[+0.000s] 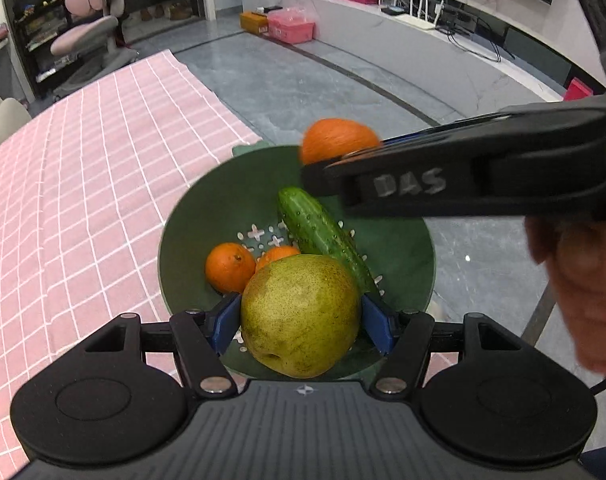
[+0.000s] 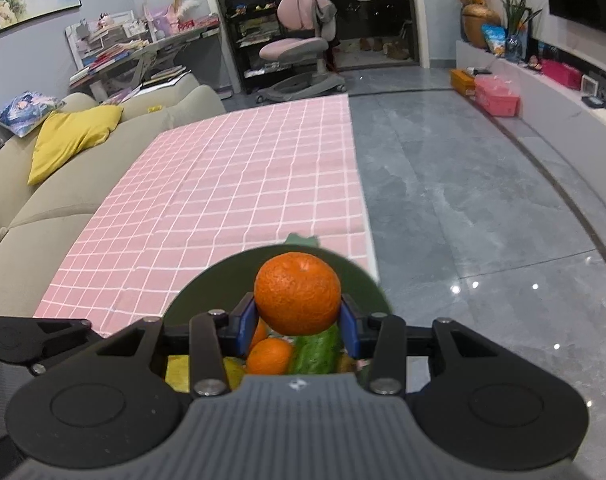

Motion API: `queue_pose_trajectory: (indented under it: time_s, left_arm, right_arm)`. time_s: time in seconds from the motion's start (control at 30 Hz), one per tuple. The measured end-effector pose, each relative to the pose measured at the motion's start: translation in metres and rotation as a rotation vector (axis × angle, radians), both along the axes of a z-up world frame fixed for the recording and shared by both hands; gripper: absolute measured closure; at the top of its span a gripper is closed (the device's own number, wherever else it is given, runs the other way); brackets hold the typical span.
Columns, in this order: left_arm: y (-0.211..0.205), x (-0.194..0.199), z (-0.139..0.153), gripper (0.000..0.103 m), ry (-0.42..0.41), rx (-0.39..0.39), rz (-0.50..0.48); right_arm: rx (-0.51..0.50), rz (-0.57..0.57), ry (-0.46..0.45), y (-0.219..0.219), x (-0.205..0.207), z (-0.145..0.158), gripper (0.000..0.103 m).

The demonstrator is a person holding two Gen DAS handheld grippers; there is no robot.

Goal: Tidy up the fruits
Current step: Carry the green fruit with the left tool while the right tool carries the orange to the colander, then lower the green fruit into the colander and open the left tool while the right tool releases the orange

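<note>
Two grippers are seen above a green bowl [image 1: 191,216] that sits at the near right corner of a table [image 2: 231,184] covered by a pink checked cloth. Grey marble-look floor [image 2: 483,220] lies along the table's right edge, and a beige sofa [image 2: 35,208] with a yellow cushion [image 2: 71,136] runs along its left edge. A pink desk chair [image 2: 299,40] stands beyond the far edge of the table, and a low white ledge carrying pink boxes [image 1: 291,28] follows the right wall.

In the bowl, a cucumber [image 1: 323,236] is laid slanting against the right wall, and two oranges [image 1: 230,267] rest at the left of the perforated bottom, touching each other.

The left gripper [image 1: 301,322] is pointed steeply down over the near rim of the bowl. Its blue pads [image 1: 225,322] are spread fairly wide and pressed against both sides of a yellow-green pear [image 1: 299,316], which is held above the near part of the bowl.

The right gripper [image 2: 298,320] is tilted down less steeply and is seen in the left wrist view as a black body reaching in from the right edge, with a hand [image 1: 579,280] wrapped round its grip. Its pads [image 2: 247,326] are set narrowly and closed on a third orange [image 2: 298,294], which is held over the far right rim of the bowl, above the cucumber. Whether either held fruit touches the fruit below cannot be told.
</note>
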State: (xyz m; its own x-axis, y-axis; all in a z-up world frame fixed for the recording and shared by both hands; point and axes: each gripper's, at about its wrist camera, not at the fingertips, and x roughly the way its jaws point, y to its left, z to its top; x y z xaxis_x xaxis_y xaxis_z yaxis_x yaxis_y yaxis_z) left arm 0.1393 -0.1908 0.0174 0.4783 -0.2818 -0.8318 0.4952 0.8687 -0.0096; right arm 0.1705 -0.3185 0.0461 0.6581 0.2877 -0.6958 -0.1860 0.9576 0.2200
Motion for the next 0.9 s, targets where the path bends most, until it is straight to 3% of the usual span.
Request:
queue_pose_trajectory:
  time_s: [0.4,0.67,0.9]
  left_arm:
    - [0.01,0.004,-0.006,0.028,0.025,-0.038,-0.034]
    - [0.022,0.017,-0.026,0.025,0.138,-0.127,0.005]
    - [0.026,0.017,-0.017,0.024,0.1,-0.133,0.024]
  right_arm:
    - [-0.007,0.036,0.077,0.033,0.026,-0.036,0.063]
    - [-0.031,0.04,0.132,0.04,0.034,-0.051,0.061]
    - [0.006,0.025,0.135,0.038,0.036,-0.05,0.057]
